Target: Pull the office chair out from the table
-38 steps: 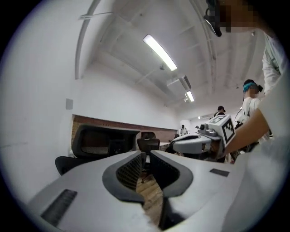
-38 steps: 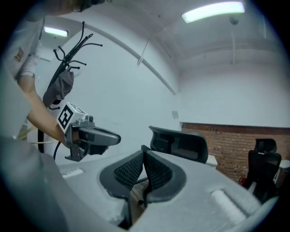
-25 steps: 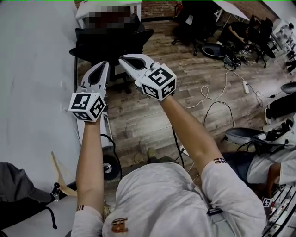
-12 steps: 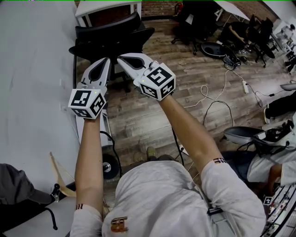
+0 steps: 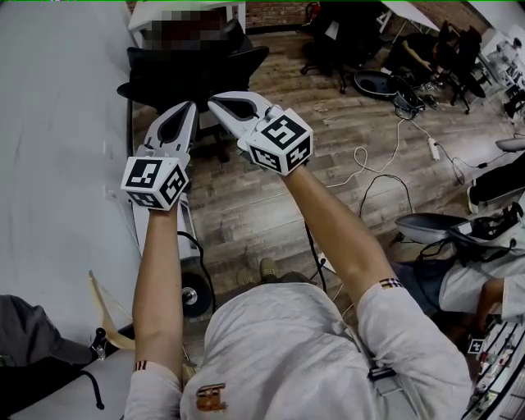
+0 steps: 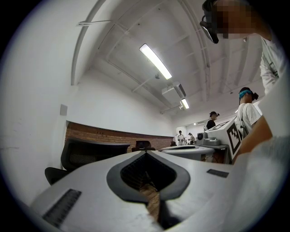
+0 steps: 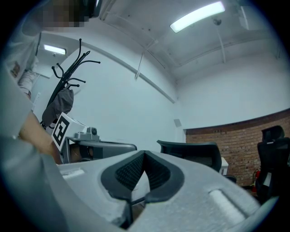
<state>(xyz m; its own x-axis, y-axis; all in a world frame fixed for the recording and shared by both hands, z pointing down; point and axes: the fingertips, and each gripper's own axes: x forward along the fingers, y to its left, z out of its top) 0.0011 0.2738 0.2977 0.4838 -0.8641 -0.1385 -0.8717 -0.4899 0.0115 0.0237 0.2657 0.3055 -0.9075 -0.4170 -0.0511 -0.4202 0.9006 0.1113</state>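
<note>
The long white counter (image 5: 57,164) runs down the left, and the black office chair (image 5: 197,74) stands on the wood floor (image 5: 271,205) at its far end. Its seat is just beside the counter's edge and its backrest is toward a second white counter (image 5: 189,10) behind it. As far as the head view shows, the seat is not under either top. That would fit a chair already drawn clear as well as one parked close and waiting to be pulled. It looks like a fairly heavy piece, but I'd expect it to roll easily on this smooth floor. It will likely swivel if tugged off-centre. The frame is stiff, while the backrest panel probably gives a little. The firm top rim of the backrest therefore seems the best place to take hold, with a steady pull in line with the chair's middle. Both of the person's arms reach forward, side by side and about level. The left hand-held gripper (image 5: 184,111) is clenched with nothing in it, and in its own view the jaws meet with the chair (image 6: 86,156) off ahead. The right hand-held gripper (image 5: 220,102) is likewise closed and empty, its tip near the left one's. The chair (image 7: 195,152) lies beyond it, apart from both.
</note>
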